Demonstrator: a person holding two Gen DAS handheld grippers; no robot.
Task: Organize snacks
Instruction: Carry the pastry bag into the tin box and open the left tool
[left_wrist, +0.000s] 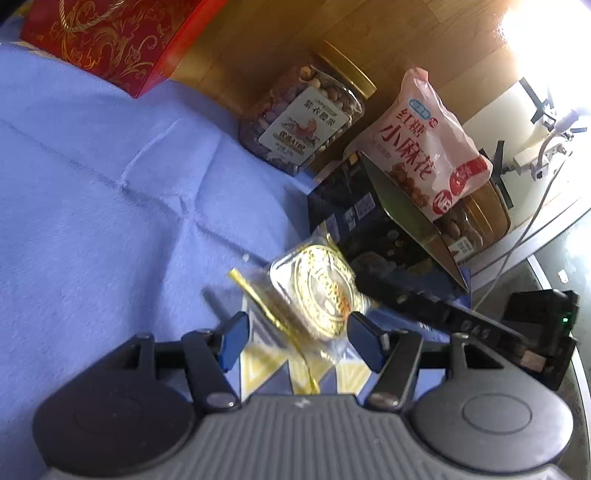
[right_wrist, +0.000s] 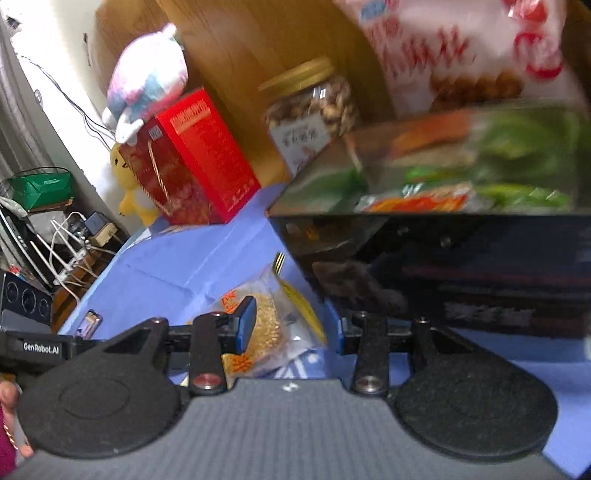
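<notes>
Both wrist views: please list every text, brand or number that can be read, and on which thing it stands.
"红糖 小麻花": pink snack bag.
"紫衣腰果": label of the nut jar; its small print below is unreadable.
"GenRobot.AI": black device at the left edge of the right wrist view.
Red gift box: gold text, too blurred.

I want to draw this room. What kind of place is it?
Probably someone's home, maybe a bedroom or living room: snacks sit on a blue cloth beside a wooden panel, plush toys perch on a red gift box, and chargers and cables clutter the corner.
</notes>
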